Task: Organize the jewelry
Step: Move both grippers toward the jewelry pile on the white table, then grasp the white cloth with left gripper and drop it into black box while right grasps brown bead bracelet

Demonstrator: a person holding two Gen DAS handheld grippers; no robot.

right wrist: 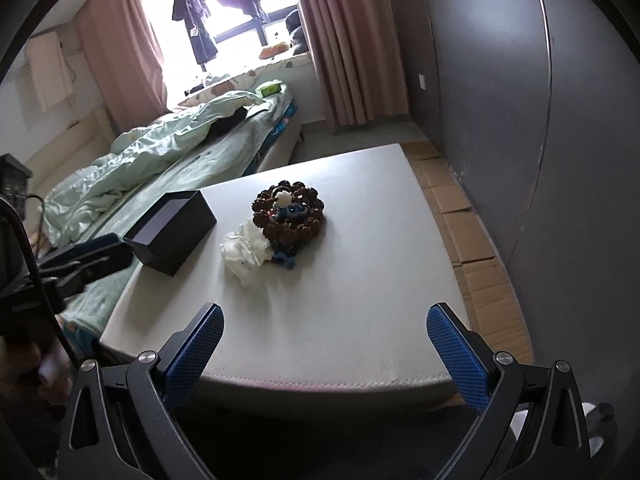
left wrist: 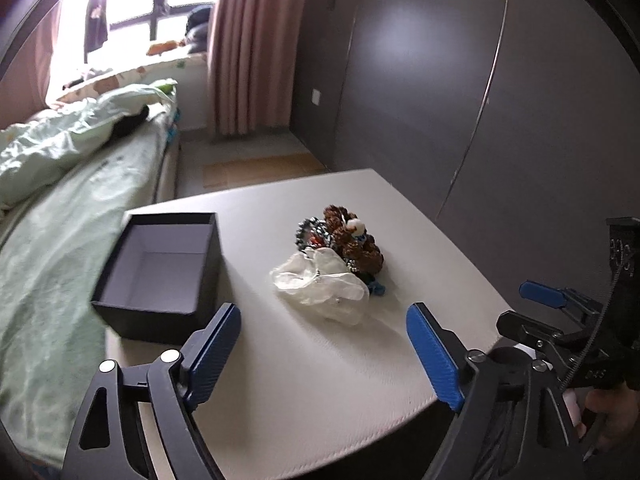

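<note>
A pile of jewelry sits mid-table: brown bead bracelets (left wrist: 354, 246) (right wrist: 288, 214), a white translucent bracelet (left wrist: 320, 284) (right wrist: 244, 246), a dark metallic piece (left wrist: 310, 232) and small blue beads (left wrist: 376, 288) (right wrist: 286, 258). An open, empty black box (left wrist: 160, 276) (right wrist: 172, 230) stands left of the pile. My left gripper (left wrist: 324, 332) is open and empty, near the table's front, short of the pile. My right gripper (right wrist: 324, 328) is open and empty above the table's front edge; it also shows in the left wrist view (left wrist: 560, 300).
The white table (left wrist: 320, 380) (right wrist: 360, 280) stands beside a bed with a green quilt (left wrist: 60, 200) (right wrist: 160, 148) on the left. A grey wardrobe (left wrist: 480, 100) is on the right. Flattened cardboard (right wrist: 476, 248) lies on the floor at right.
</note>
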